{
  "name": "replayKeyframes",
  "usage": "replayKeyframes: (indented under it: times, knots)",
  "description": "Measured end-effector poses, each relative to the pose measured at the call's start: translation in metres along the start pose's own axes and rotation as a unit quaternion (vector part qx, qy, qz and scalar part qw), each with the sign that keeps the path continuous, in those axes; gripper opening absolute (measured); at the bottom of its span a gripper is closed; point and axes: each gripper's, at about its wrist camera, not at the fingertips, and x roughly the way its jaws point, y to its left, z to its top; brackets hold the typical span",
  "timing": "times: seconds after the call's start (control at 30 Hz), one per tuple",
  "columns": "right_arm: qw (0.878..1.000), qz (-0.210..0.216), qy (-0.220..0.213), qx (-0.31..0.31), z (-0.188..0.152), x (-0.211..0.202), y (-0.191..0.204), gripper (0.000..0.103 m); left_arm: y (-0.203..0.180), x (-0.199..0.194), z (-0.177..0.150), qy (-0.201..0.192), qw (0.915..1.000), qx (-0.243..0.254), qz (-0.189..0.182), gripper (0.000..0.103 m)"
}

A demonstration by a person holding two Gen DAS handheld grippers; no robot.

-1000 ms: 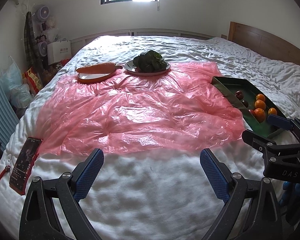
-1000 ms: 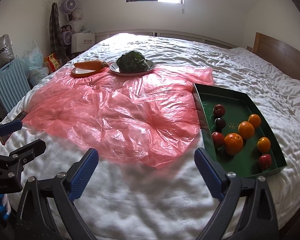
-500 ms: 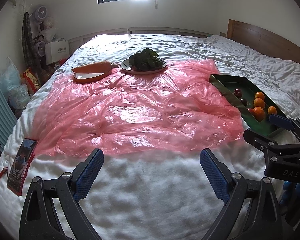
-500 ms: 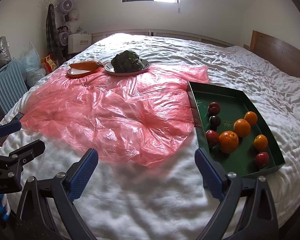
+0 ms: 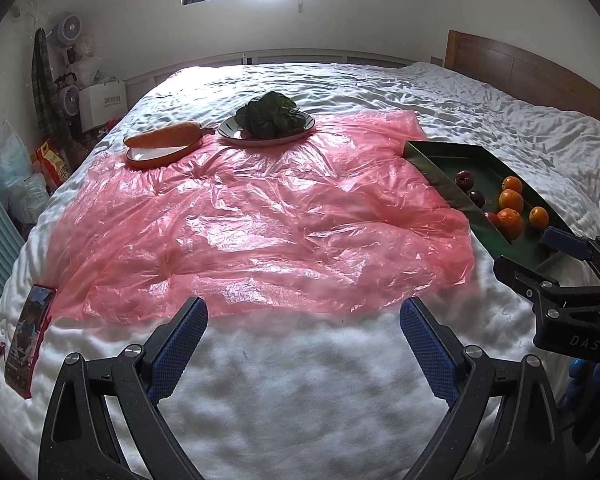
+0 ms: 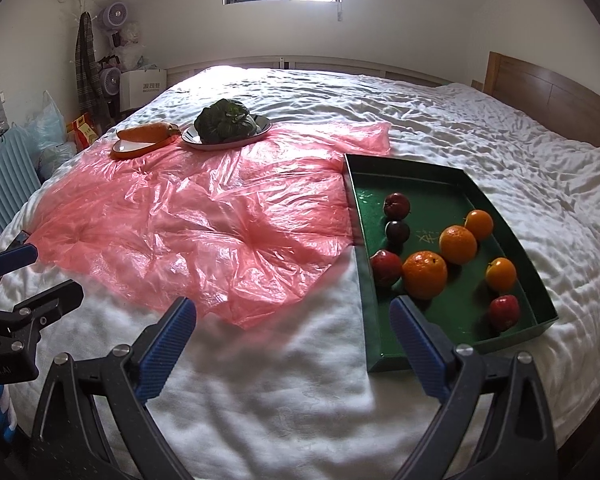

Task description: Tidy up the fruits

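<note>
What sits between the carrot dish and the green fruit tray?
Right wrist view: the plate of leafy greens beside the carrot dish, then pink plastic sheet up to the green tray.

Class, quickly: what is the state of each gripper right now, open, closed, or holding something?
Left gripper: open, holding nothing, above the white bed cover.
Right gripper: open, holding nothing.

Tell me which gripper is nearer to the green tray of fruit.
Right. The right gripper hangs open at the near end of the green tray, one finger over its corner. The left gripper, also open, sits farther left, past the pink plastic sheet.
</note>
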Motion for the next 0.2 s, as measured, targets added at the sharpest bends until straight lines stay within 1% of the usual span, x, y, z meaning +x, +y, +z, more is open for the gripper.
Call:
replayKeyframes:
  times: [0.2]
  knots:
    - [1.0,-0.008,0.001,0.007,-0.001,0.001,-0.012,0.103,-0.011,0.004,0.003,0.002,1.0,0.003,-0.004,0.095]
